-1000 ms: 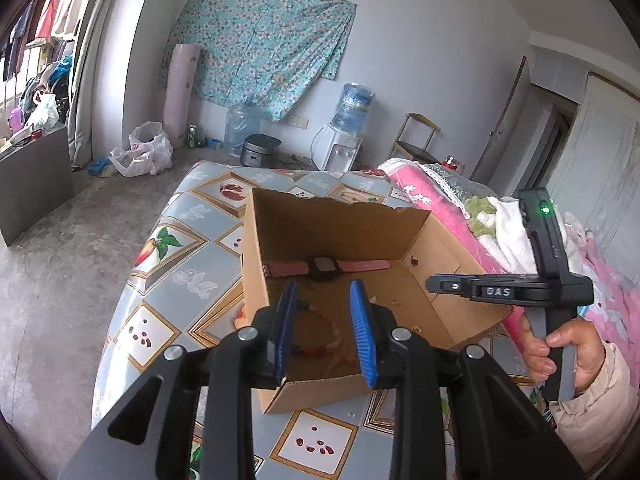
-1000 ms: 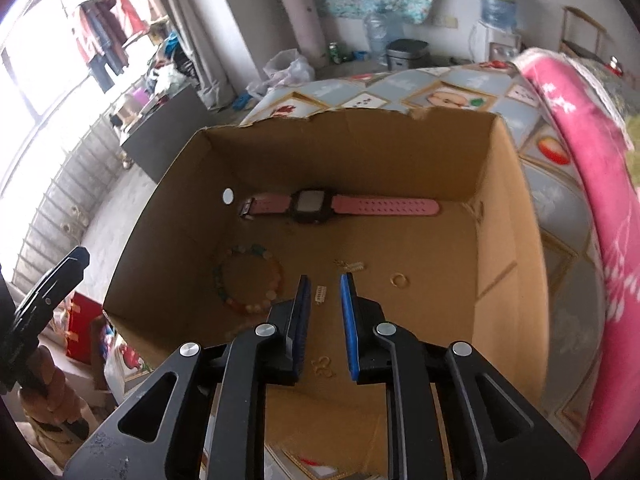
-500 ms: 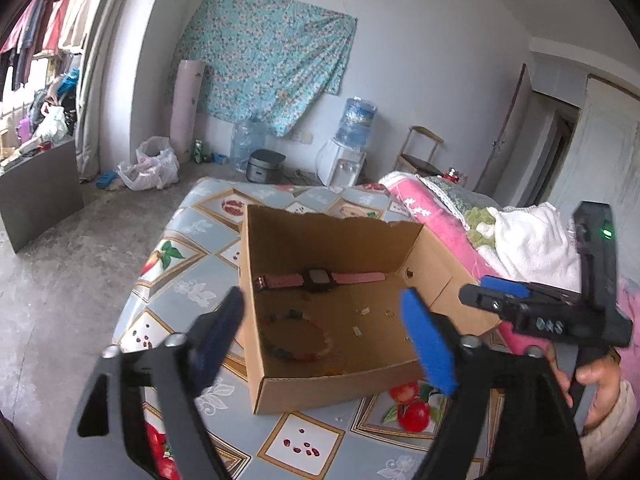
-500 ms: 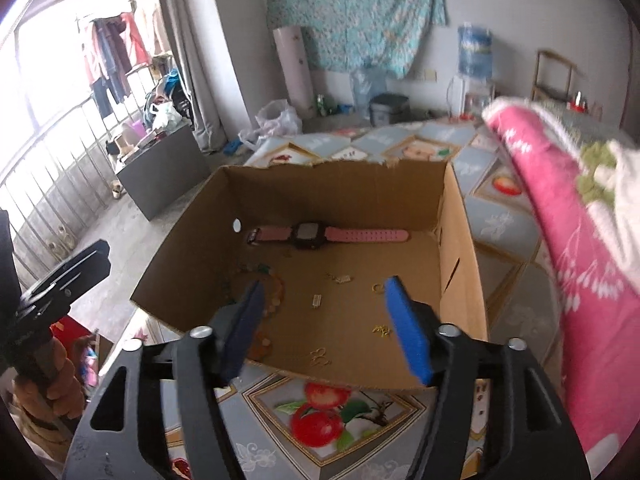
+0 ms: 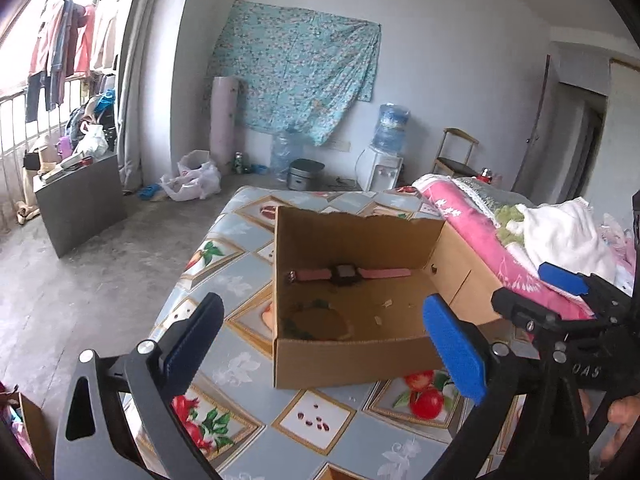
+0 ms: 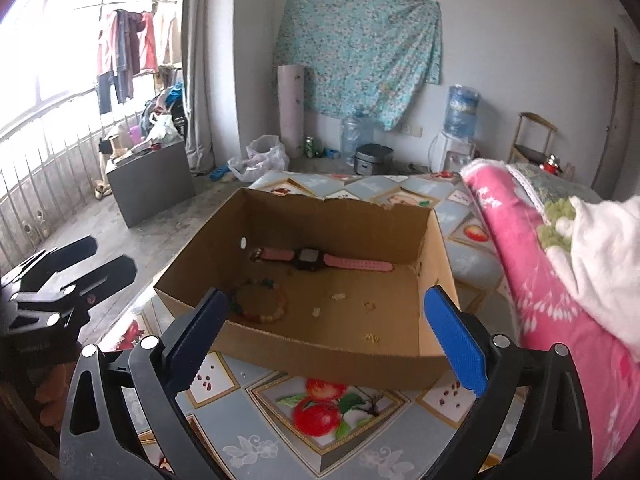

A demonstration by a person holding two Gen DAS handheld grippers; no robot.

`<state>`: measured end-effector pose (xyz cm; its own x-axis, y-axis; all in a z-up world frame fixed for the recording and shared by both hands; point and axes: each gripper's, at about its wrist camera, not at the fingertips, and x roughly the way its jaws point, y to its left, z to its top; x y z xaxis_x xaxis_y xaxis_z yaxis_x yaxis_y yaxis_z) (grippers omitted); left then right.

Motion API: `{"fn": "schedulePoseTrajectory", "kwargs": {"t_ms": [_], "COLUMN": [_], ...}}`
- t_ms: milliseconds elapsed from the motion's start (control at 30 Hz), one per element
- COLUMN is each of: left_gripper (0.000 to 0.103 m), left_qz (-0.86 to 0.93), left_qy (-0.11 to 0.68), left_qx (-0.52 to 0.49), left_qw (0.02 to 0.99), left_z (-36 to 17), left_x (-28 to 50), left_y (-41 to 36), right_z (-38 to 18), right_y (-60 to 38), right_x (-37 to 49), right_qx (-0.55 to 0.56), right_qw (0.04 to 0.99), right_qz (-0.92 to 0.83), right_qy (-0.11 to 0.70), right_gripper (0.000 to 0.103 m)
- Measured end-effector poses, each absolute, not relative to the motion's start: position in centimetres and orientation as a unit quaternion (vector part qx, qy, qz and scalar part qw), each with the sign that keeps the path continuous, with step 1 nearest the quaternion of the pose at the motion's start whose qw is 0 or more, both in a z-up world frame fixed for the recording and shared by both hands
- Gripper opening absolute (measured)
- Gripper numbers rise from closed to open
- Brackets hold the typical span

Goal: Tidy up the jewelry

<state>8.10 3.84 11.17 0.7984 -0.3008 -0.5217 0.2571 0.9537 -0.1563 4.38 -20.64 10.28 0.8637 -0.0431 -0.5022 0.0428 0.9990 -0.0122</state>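
1. The cardboard box [image 6: 400,364] sits on the desk [image 6: 360,452], which is covered with a fruit-patterned cloth. The box top is open; its far wall has a torn upper edge.
2. The pink watch [image 6: 324,259] lies flat on the box floor along the far wall, strap stretched out, dark face up. In the left wrist view the same watch [image 5: 348,273] sits in the same place.
3. The beaded bracelet [image 6: 259,301] lies in the near-left part of the box floor, apart from the watch.
4. Several small gold pieces [image 6: 370,337] are scattered over the middle and right of the box floor; their kind is too small to tell.
5. The right claw [image 6: 326,332] hangs in front of the near box wall. Its jaws are opening and stand wide apart, with nothing between the blue pads [image 6: 454,344].
6. The left claw [image 5: 320,350] hangs at the near-left corner of the box. Its jaws are opening and stand wide apart, with nothing clamped.
7. Each claw appears in the other's view: the right one [image 5: 560,284] at the right edge, the left one [image 6: 84,264] at the left edge.
8. A pink blanket [image 6: 540,280] lies just right of the box.
9. A water dispenser [image 6: 456,136] stands by the far wall.
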Motion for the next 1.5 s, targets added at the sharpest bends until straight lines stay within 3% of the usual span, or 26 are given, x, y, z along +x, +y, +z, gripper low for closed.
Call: {"fn": "schedulePoseTrajectory", "kwargs": {"t_ms": [200, 867, 1500], "left_gripper": [0.098, 0.098, 0.098], "left_qz": [-0.126, -0.078, -0.118], "left_qy": [0.298, 0.395, 0.450], "left_qx": [-0.001, -0.008, -0.026], "left_qw": [0.946, 0.915, 0.885], "left_z": [10.5, 6.2, 4.7], "left_x": [7.1, 8.0, 8.1], "left_y": [3.2, 3.9, 1.9], "right_z": [9.8, 6.1, 4.9], "right_y": [-21.5, -20.0, -21.1], "right_x": [3.0, 2.9, 2.8], "right_qx": [0.025, 0.030, 0.050], "right_qw": [0.963, 0.933, 0.922], "right_qz": [-0.059, -0.069, -0.066], "right_qy": [0.261, 0.352, 0.378], "right_gripper": [0.095, 0.095, 0.095]}}
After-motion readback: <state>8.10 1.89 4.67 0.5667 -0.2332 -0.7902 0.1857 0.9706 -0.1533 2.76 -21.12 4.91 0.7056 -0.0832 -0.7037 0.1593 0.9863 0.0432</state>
